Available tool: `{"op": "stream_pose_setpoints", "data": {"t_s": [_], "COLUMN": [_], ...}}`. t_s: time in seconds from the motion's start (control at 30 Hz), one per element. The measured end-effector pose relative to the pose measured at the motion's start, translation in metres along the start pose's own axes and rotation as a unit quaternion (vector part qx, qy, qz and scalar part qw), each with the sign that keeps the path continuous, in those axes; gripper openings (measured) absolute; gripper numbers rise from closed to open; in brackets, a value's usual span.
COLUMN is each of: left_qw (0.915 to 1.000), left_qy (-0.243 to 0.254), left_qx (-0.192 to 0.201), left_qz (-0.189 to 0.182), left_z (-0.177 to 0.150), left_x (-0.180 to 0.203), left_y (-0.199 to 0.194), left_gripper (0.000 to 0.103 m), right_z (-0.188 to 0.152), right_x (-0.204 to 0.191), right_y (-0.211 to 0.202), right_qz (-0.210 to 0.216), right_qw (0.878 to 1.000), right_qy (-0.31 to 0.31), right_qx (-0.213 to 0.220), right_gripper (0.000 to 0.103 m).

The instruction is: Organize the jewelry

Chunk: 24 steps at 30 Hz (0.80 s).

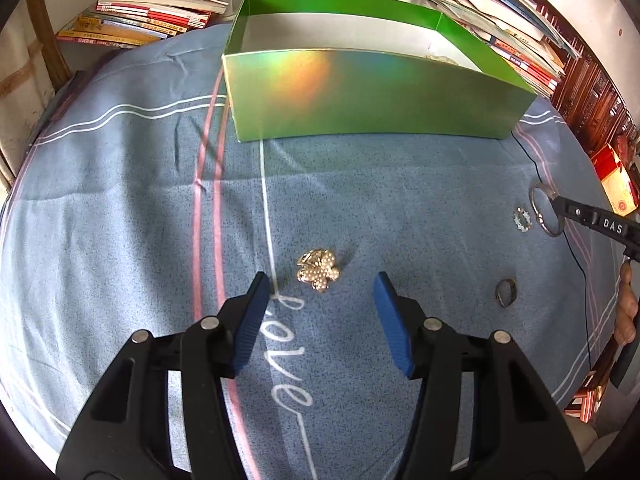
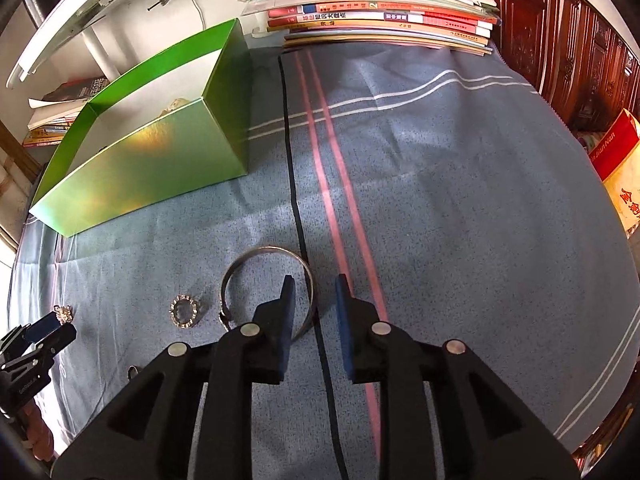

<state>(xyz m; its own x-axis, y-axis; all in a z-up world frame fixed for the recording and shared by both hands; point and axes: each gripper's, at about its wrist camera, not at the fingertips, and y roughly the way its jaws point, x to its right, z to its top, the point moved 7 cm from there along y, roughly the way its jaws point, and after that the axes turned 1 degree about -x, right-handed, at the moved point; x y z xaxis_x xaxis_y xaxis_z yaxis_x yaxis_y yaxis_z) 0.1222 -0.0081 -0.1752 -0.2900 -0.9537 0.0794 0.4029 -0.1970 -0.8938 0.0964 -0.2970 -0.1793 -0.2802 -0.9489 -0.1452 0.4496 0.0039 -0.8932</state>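
Observation:
A gold flower brooch (image 1: pixel 318 270) lies on the blue cloth just ahead of my open left gripper (image 1: pixel 320 286), between its blue pads. My right gripper (image 2: pixel 314 288) is open; its left finger sits inside a silver bangle (image 2: pixel 266 280) whose right edge lies between the pads. The bangle (image 1: pixel 546 210) and right gripper tip also show in the left wrist view. A small toothed ring (image 2: pixel 185 311) (image 1: pixel 523 219) lies left of the bangle. A dark ring (image 1: pixel 505 292) lies nearer. A green box (image 1: pixel 372 92) (image 2: pixel 132 168) stands open behind, with something pale inside (image 2: pixel 176 105).
Book stacks (image 1: pixel 140 16) (image 2: pixel 380 12) line the back of the table. Red packages (image 2: pixel 618 160) and dark carved wood (image 2: pixel 560 40) are at the right. A thin black cord (image 1: pixel 576 256) crosses the cloth. The left gripper (image 2: pixel 40 340) shows at the right view's left edge.

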Motion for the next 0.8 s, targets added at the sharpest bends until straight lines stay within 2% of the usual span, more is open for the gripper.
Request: {"op": "stream_pose_setpoints", "data": {"t_s": [0.1,0.23,0.27,0.33,0.5,0.67,0.8], "left_qw": [1.0000,0.9998,0.9998,0.9998,0.9998,0.9996,0.9997], "left_qy": [-0.007,-0.007,-0.006,-0.006,-0.008,-0.003,-0.002], "left_qx": [0.006,0.010,0.010,0.011,0.010,0.010,0.009], "left_qz": [0.001,0.013,0.016,0.017,0.017,0.025,0.024], "left_z": [0.004,0.008,0.008,0.007,0.007,0.006,0.006], "left_x": [-0.001,0.000,0.001,0.002,0.001,0.002,0.002], "left_y": [0.002,0.004,0.004,0.004,0.004,0.004,0.004], "left_gripper": [0.045,0.026,0.024,0.024,0.024,0.024,0.025], "right_z": [0.000,0.001,0.001,0.001,-0.004,-0.016,-0.022], "right_x": [-0.001,-0.004,-0.004,-0.007,-0.017,-0.034,-0.045], "right_y": [0.000,0.002,0.002,0.002,0.001,-0.003,-0.012], "right_qz": [-0.008,-0.012,-0.015,-0.019,0.000,0.034,0.051], "right_qw": [1.000,1.000,1.000,0.999,0.999,0.998,0.996], "right_qy": [-0.011,-0.015,-0.017,-0.025,-0.033,-0.051,-0.071], "right_qx": [0.005,0.011,0.013,0.013,-0.001,-0.023,-0.021], "right_gripper": [0.021,0.021,0.021,0.021,0.021,0.021,0.021]}}
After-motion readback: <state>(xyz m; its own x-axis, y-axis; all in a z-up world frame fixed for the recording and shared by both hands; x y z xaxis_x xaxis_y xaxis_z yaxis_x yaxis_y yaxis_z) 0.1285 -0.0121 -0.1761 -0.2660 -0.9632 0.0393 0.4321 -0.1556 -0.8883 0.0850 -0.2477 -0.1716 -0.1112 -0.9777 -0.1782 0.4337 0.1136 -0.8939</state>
